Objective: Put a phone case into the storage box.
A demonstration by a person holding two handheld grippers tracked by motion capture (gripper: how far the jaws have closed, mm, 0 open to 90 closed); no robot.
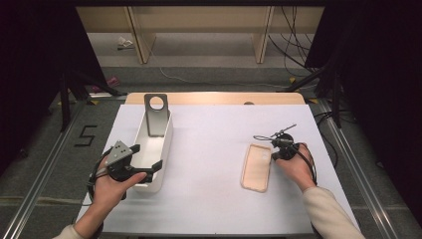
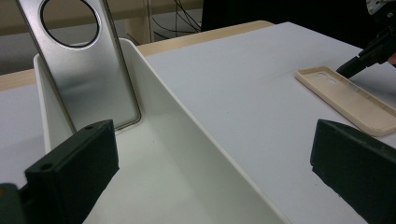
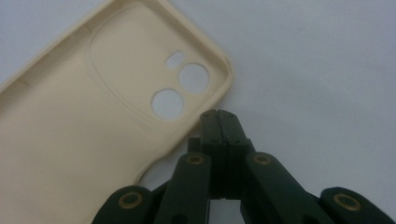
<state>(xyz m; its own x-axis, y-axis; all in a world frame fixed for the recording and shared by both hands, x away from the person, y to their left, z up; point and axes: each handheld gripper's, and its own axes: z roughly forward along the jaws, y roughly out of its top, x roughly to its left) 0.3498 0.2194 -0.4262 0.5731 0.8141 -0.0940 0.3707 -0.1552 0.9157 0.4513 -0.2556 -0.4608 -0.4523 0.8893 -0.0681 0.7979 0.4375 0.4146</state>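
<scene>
A white desk (image 1: 214, 164) carries a long white bin (image 1: 158, 149) on its left and a beige phone case (image 1: 257, 167) on its right, lying flat, hollow side up. A grey plate with a round hole (image 1: 156, 114) stands tilted in the bin's far end. The left gripper (image 1: 144, 160) sits over the bin's near end, fingers spread apart. The right gripper (image 1: 273, 155) touches the case's right edge.

A white sheet (image 1: 209, 164) covers the wooden table (image 1: 214, 97); cables (image 1: 293, 45), perhaps power leads, trail on the floor beyond.
</scene>
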